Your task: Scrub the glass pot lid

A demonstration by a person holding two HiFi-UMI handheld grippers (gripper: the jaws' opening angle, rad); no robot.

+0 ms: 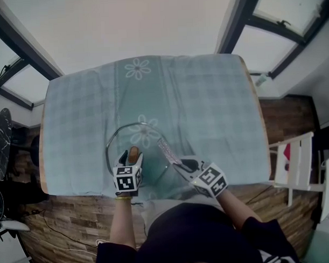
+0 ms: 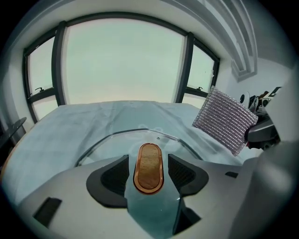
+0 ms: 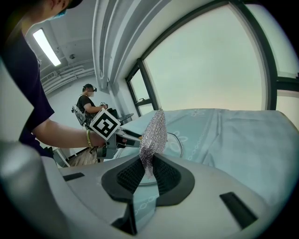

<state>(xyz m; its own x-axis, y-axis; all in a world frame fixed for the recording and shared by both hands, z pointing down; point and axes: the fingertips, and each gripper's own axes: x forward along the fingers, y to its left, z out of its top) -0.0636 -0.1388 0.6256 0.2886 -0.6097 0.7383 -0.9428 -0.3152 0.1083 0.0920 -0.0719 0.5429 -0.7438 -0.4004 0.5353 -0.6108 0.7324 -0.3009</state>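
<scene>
The glass pot lid (image 1: 146, 135) lies flat on the table (image 1: 217, 99), close to the person. Its wooden knob (image 2: 149, 168) sits between the left gripper's (image 2: 149, 181) wide-open jaws, and they do not squeeze it. The right gripper (image 3: 148, 173) pinches a silver scrub pad (image 3: 155, 133) just above the lid. I think the scrubbing comes next: hold the knob tight and press the pad on the glass.

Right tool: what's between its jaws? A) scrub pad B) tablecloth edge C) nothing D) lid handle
A: in the right gripper view, the silvery scrub pad stands upright, pinched at its lower end between the jaws of the right tool.
</scene>
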